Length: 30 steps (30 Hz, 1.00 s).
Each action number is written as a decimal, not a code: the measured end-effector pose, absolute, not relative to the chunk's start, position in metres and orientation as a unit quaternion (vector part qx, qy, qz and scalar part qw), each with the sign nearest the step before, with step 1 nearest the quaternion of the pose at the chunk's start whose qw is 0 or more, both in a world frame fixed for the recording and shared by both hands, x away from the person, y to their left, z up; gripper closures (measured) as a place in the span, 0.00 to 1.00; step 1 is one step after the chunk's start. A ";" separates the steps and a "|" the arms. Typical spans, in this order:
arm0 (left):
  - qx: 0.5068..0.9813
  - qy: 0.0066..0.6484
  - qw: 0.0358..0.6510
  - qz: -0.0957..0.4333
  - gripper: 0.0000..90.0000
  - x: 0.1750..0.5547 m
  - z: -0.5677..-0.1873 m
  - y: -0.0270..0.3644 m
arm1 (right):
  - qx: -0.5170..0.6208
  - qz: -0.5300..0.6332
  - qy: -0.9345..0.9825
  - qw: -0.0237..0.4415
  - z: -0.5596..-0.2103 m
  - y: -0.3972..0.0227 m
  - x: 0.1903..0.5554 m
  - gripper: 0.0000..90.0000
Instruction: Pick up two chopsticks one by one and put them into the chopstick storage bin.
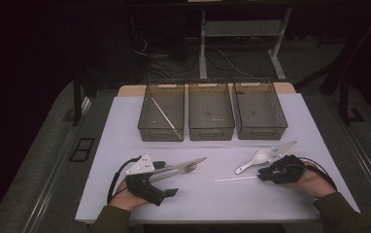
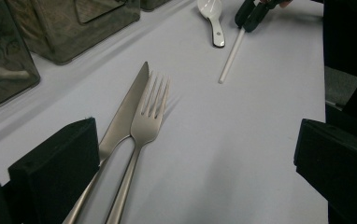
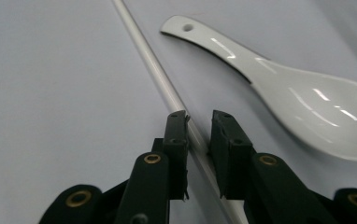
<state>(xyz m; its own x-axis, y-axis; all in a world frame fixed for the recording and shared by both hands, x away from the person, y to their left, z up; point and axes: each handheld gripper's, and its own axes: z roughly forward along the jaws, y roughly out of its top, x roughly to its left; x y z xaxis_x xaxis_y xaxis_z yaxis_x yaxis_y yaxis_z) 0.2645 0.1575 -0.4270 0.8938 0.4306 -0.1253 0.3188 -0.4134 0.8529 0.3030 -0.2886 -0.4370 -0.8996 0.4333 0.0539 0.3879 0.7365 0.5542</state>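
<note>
**Inspector:** The item in hand is the white chopstick (image 3: 160,74). It lies flat on the table's white mat (image 1: 203,194), towards the right part of the near edge, with the white spoon (image 3: 279,88) just beside it on the far side.

**Assistant:** And the right gripper (image 3: 199,122)?

**Inspector:** Its jaws stand narrow, one on each side of the stick near its right end. On the left pad I judge contact or very nearly; on the right a small gap shows. I do not record a firm grip yet.

**Assistant:** What makes this step go well?

**Inspector:** In my judgement, keep the pads low to the mat and square to the stick, close fully before lifting, and keep clear of the spoon's handle. A thin round stick held at one end is likely to droop or swivel, so lift slowly.

**Assistant:** The left gripper (image 1: 166,179)?

**Inspector:** Jaws wide, resting towards the left part of the near edge. The knife (image 2: 123,116) and fork (image 2: 146,123) lie side by side between them, touched by neither pad that I can confirm.

**Assistant:** Further out?

**Inspector:** Three clear bins (image 1: 211,116) stand in a row along the far edge. The left bin (image 1: 161,127) already holds a thin white stick (image 1: 164,115); I judge that the likely destination.
</note>
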 end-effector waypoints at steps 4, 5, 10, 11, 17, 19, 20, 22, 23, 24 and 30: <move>0.838 0.224 0.494 0.057 0.00 0.264 -0.427 0.158 | 0.203 0.275 0.939 0.042 -0.436 -0.285 0.299 0.86; 0.838 0.224 0.494 0.057 0.00 0.264 -0.427 0.158 | 0.199 0.271 0.941 0.042 -0.435 -0.284 0.298 0.86; 0.838 0.224 0.494 0.057 0.00 0.264 -0.427 0.158 | 0.177 0.253 0.951 0.031 -0.432 -0.279 0.295 0.88; 0.838 0.224 0.495 0.057 0.00 0.264 -0.427 0.158 | 0.171 0.246 0.954 0.030 -0.432 -0.277 0.294 0.88; 0.838 0.224 0.494 0.057 0.00 0.264 -0.427 0.158 | 0.133 0.187 0.973 0.033 -0.425 -0.263 0.294 0.89; 0.838 0.224 0.495 0.057 0.00 0.264 -0.427 0.158 | 0.123 0.172 0.977 0.032 -0.424 -0.259 0.293 0.89; 0.838 0.224 0.494 0.057 0.00 0.264 -0.427 0.157 | 0.118 0.165 0.979 0.033 -0.423 -0.257 0.294 0.89; 0.838 0.224 0.494 0.057 0.00 0.264 -0.427 0.157 | 0.114 0.149 0.982 0.031 -0.422 -0.253 0.294 0.90; 0.838 0.223 0.494 0.057 0.00 0.264 -0.427 0.157 | 0.108 0.141 0.984 0.032 -0.422 -0.251 0.294 0.90; 0.838 0.223 0.494 0.057 0.00 0.264 -0.427 0.157 | 0.103 0.132 0.985 0.031 -0.421 -0.249 0.295 0.90; 0.838 0.223 0.494 0.057 0.00 0.264 -0.427 0.157 | 0.074 0.086 0.993 0.029 -0.419 -0.235 0.297 0.92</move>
